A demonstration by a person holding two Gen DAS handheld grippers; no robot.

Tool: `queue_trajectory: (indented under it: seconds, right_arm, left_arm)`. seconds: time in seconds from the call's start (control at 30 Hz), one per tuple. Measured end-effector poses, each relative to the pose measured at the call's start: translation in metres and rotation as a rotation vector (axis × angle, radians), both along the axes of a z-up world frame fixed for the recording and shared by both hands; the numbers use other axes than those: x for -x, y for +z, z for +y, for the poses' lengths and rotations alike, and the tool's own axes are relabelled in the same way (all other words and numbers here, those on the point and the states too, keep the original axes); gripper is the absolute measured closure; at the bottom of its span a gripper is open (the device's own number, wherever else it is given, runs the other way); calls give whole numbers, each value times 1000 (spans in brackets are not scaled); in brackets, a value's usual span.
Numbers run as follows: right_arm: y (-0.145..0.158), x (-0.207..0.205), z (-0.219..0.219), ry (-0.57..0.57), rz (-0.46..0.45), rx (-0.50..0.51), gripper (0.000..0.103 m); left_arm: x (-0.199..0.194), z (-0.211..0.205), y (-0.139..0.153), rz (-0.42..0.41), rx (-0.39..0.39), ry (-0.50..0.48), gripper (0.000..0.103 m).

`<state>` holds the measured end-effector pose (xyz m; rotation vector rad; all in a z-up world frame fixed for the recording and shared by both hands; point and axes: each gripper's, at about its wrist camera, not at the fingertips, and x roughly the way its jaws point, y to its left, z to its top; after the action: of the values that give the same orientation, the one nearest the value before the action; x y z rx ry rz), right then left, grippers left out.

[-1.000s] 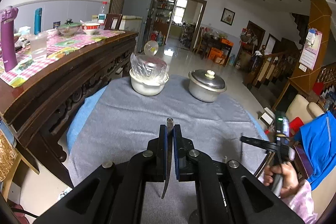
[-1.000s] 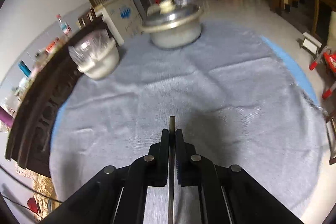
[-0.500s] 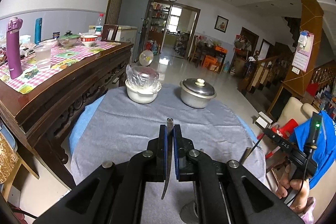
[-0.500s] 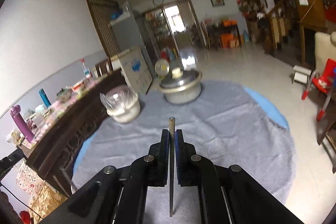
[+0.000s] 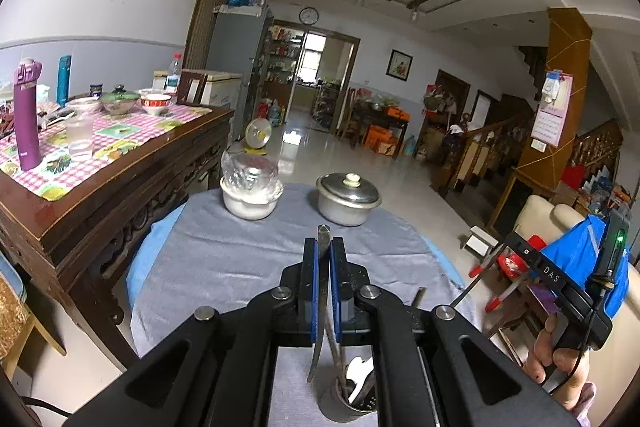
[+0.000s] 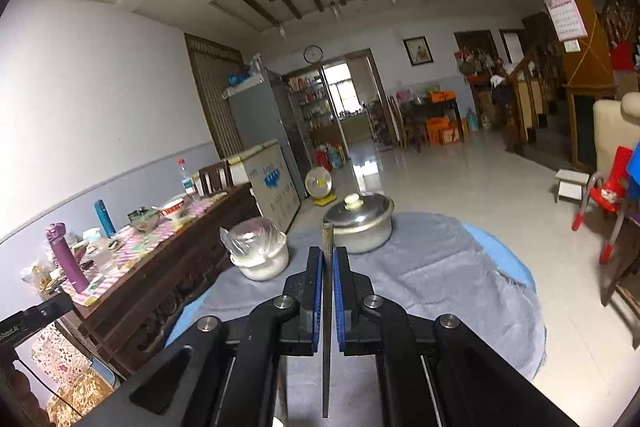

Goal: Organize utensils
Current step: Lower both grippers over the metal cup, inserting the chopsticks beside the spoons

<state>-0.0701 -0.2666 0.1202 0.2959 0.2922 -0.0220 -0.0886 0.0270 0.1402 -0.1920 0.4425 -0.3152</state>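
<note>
Left wrist: left gripper (image 5: 324,279) pinches a utensil (image 5: 320,311) right above the cup (image 5: 352,405) (others already inside); next, lower and release. Right gripper (image 6: 328,287) clamps a chopstick (image 6: 327,327). Beyond, the pot (image 5: 347,201).

Both wrist views look forward over the round table (image 5: 224,259), sharing its pots.

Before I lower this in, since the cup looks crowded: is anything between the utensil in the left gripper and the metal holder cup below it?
Nothing stands between them. The thin metal utensil clamped in the left gripper hangs just above the metal holder cup. Inside, a white spoon and dark handles already fill part of the opening.
</note>
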Motion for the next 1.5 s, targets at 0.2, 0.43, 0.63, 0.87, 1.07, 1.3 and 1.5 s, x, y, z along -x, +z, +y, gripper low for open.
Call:
queue_trajectory:
  seconds: [0.2,0.43,0.63,0.87,1.07,1.3,1.5]
  right_arm:
    - [19,25,6,10,-58,3,97]
    - [31,48,22,53,-97,2,97]
    - [36,65,44,77,-124,35,97]
    - [35,81,60,90,-134,65,97]
    - [24,82,76,86,-121,101,97]
    - [8,71,86,88,-88,126,97]
    - [-1,68,93,97,-63,134,97]
  left_arm:
    - [20,-4,17,-48,6,-28,98]
    - [38,-13,31,-91,15,-59,98]
    - [46,-22,34,-118,23,-80,97]
    - [53,-28,27,-139,41,-101,97]
    - [50,-30,14,-143,48,-109,97]
    - [39,-32,-4,-119,51,-102,97]
    - [31,-32,-16,-84,49,-99,97]
